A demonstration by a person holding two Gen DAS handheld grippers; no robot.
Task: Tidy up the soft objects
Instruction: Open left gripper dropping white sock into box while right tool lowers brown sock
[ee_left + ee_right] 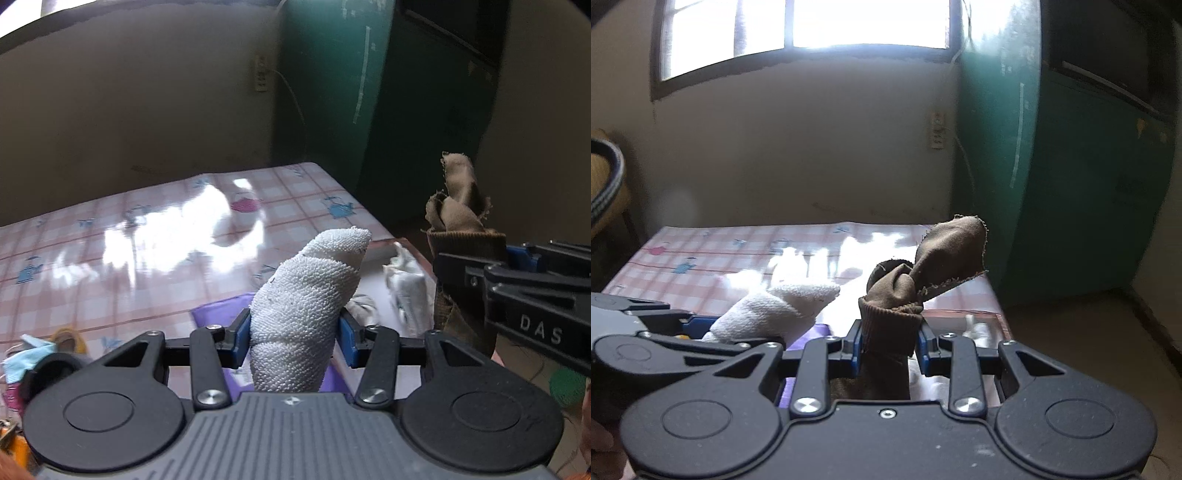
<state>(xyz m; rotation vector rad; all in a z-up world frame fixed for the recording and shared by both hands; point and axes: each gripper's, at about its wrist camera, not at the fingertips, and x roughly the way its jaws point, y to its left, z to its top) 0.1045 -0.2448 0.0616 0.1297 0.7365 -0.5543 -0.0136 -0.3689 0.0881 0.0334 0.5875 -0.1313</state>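
Note:
My left gripper [293, 338] is shut on a rolled white terry cloth [310, 295] that sticks up between its blue pads. The right gripper [889, 341] is shut on a twisted brown cloth [905, 295], whose frayed end stands above the jaws. In the left wrist view the brown cloth [458, 206] and the right gripper [517, 273] appear at the right edge. Seen from the right wrist, the white cloth [775, 310] and the left gripper [646, 332] lie to the left. Both are held above a table with a pink checked cover [110, 236].
A white tray with a brown rim [410, 249] at the table's right corner holds crumpled white cloths [404, 280]. A purple sheet [218, 306] lies under the left gripper. A blue face mask [26, 363] and small items sit at the left. A green cabinet [1071, 184] stands right of the table.

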